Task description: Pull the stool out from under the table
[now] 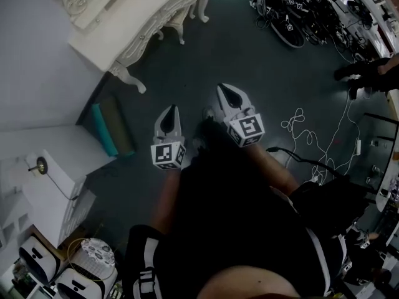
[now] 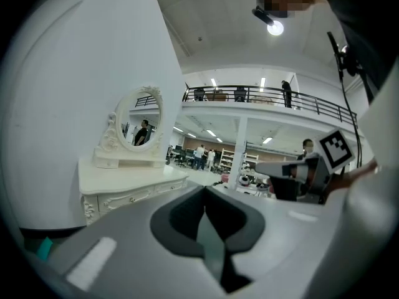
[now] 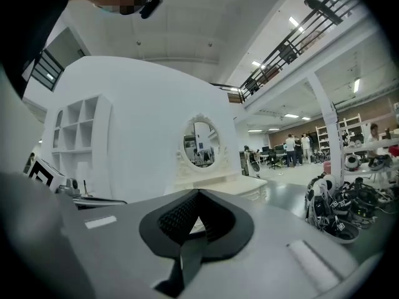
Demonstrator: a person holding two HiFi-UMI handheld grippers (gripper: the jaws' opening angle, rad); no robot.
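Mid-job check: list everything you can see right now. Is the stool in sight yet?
dressing table: one, white, upper left, by the wall
mirror: one, oval, white frame, on the dressing table
teal mat: one, on the floor by the wall, left
shelf unit: one, white, lower left
gear pile: one, black, floor, upper right
cable: one, white, floor, right
stool: none in sight
left gripper: one, white, shut, empty
right gripper: one, white, shut, empty
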